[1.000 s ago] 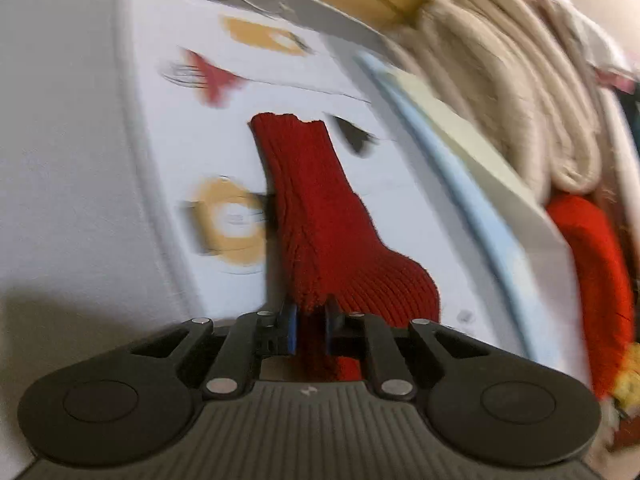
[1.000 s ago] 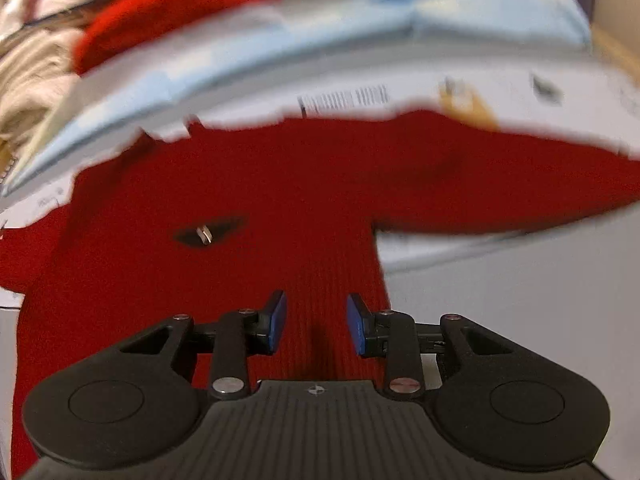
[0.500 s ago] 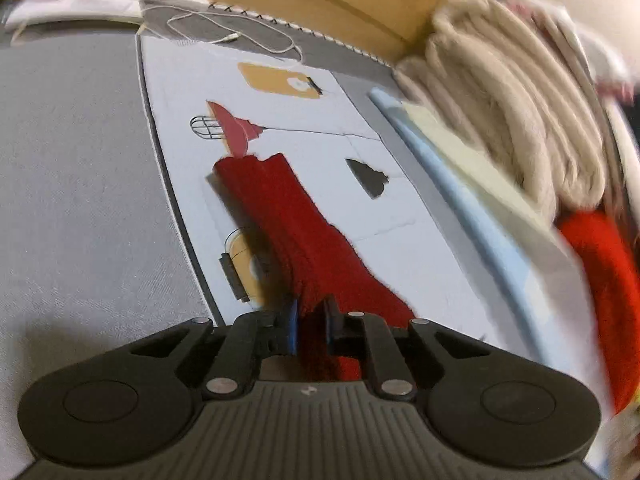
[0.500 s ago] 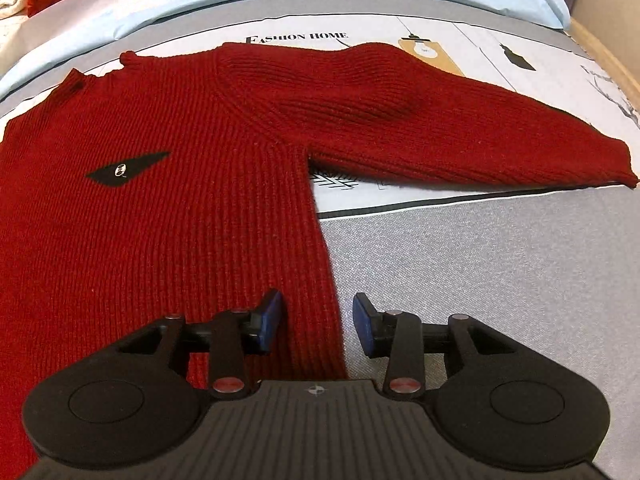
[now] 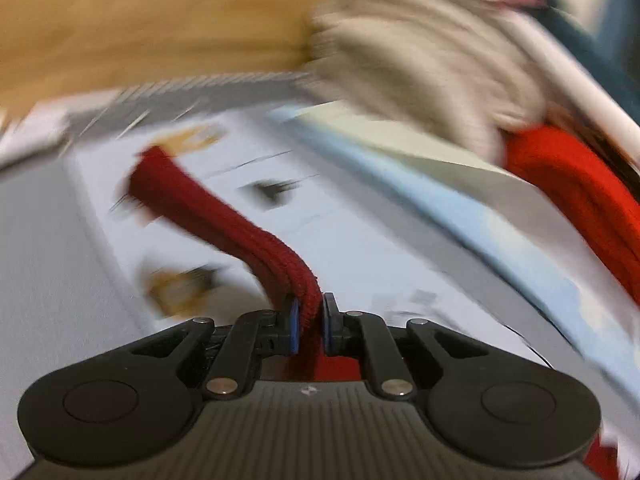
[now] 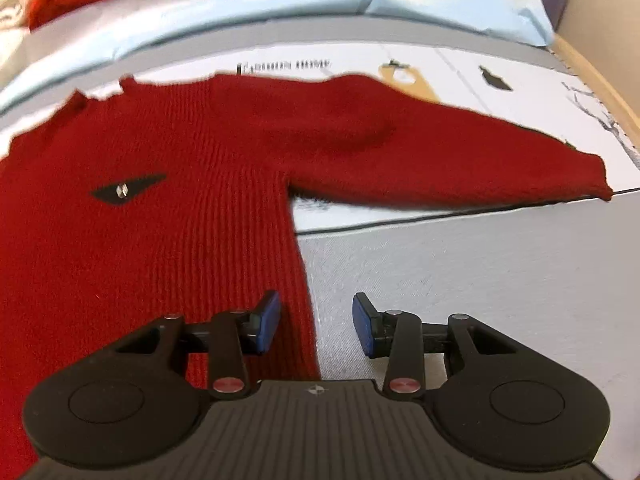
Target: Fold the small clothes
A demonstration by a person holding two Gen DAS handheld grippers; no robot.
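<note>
A small dark red knit sweater point(image 6: 168, 208) lies flat on a white printed sheet point(image 6: 500, 92), its right sleeve point(image 6: 460, 156) stretched out to the right. My right gripper point(image 6: 316, 326) is open just above the sweater's right side edge, holding nothing. My left gripper point(image 5: 308, 320) is shut on the sweater's other sleeve point(image 5: 224, 216), which is lifted off the sheet and bunched into a ridge running away toward its cuff. The left wrist view is blurred.
Grey bed surface point(image 6: 480, 280) lies to the right of the sweater. A pale blue cover point(image 6: 440, 4) lies behind the sheet. A pile of beige knitwear point(image 5: 420, 52) and a bright red garment point(image 5: 572, 192) sit at the far side. A wooden board point(image 5: 140, 20) is beyond.
My left gripper has lifted and pulled the sleeve, which now bunches and rises off the sheet. My right gripper has shifted slightly over the sweater's side edge and stays open.
</note>
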